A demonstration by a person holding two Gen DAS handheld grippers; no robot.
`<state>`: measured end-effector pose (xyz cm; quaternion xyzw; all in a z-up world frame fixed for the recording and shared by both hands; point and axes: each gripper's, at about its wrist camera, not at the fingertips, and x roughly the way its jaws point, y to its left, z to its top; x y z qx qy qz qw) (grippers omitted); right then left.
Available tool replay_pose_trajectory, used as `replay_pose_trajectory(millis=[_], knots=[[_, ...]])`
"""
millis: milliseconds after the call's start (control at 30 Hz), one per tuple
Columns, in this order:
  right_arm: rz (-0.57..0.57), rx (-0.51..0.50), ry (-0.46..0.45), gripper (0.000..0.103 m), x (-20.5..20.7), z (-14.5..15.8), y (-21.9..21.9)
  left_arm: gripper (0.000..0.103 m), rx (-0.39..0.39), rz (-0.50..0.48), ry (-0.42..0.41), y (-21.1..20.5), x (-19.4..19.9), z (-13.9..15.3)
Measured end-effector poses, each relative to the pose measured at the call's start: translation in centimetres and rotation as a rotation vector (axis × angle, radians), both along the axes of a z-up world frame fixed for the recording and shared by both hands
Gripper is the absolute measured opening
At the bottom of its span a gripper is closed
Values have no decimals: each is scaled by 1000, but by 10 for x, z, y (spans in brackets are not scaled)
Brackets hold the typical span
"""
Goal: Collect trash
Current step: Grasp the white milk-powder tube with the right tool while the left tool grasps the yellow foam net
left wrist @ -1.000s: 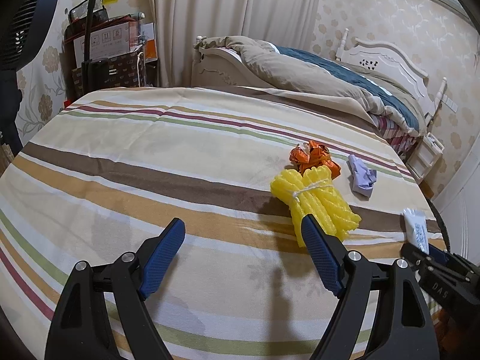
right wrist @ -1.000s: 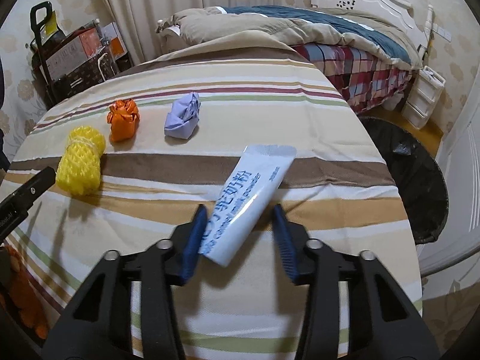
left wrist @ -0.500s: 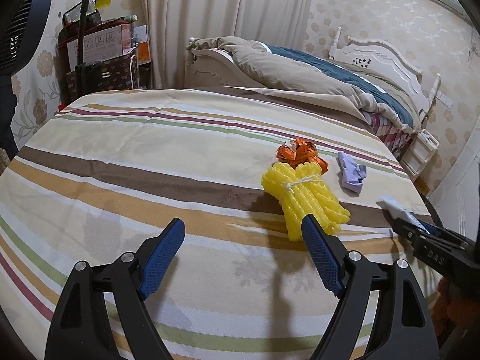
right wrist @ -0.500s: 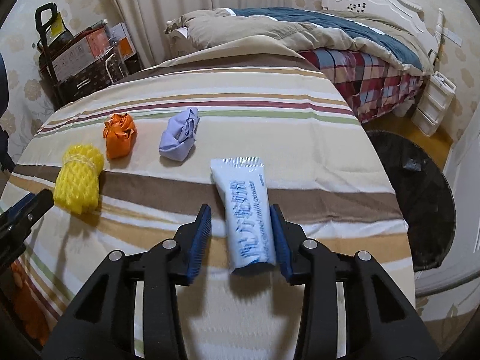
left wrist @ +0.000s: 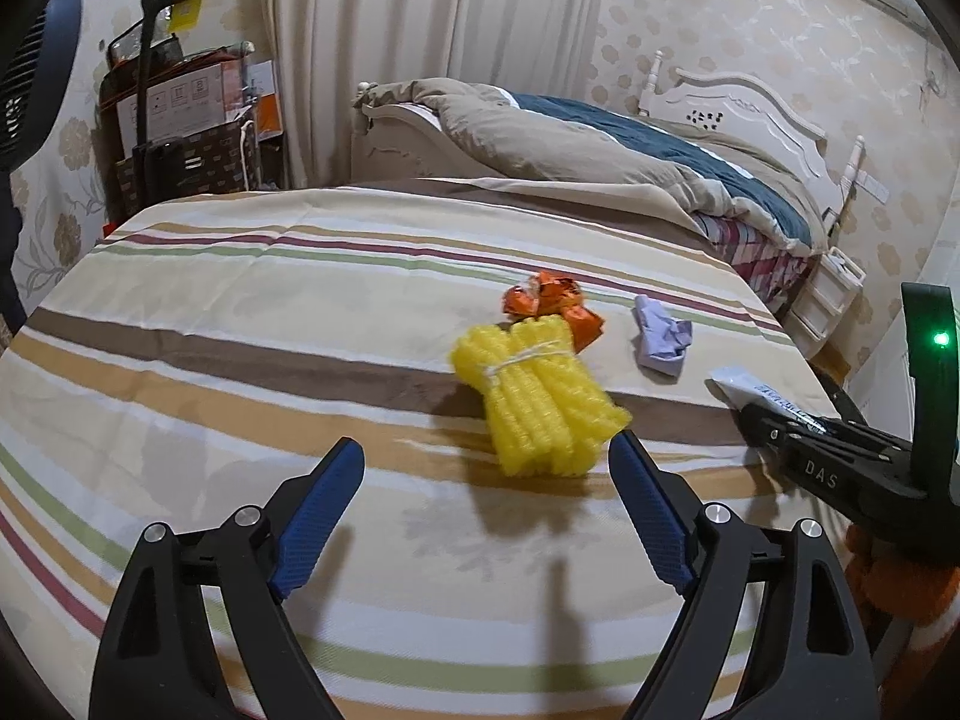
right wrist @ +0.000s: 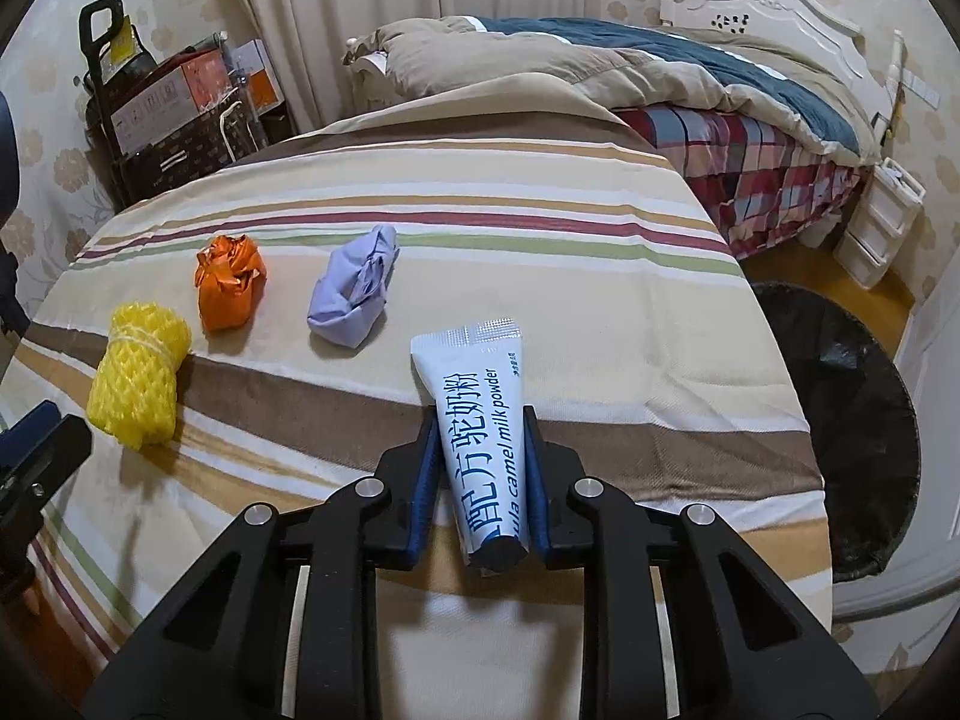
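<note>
While tilted down, right gripper (right wrist: 480, 450) jaws clamp sachet (right wrist: 480, 420).

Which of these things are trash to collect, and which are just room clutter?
Job: milk powder sachet in the right tool; yellow foam net; orange wrapper; purple wad; black bin.
Clutter: bed; boxes; white drawers.

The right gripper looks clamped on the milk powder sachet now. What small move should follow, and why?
Probably lift the sachet clear of the table and carry it right toward the black bin. The right gripper is shut on its sides, and the bin sits open just past the table's right edge.
</note>
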<state>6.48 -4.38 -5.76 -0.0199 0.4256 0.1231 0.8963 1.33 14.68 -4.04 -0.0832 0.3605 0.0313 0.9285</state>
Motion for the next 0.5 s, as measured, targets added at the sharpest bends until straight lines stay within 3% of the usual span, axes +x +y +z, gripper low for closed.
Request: replay_pose_trajectory(millis=[400, 500], knots=[[17, 36, 6, 24, 4, 1, -6, 83, 50, 40, 49, -10, 39, -9], [19, 48, 7, 24, 5, 1, -8, 68, 52, 28, 56, -11, 40, -11]])
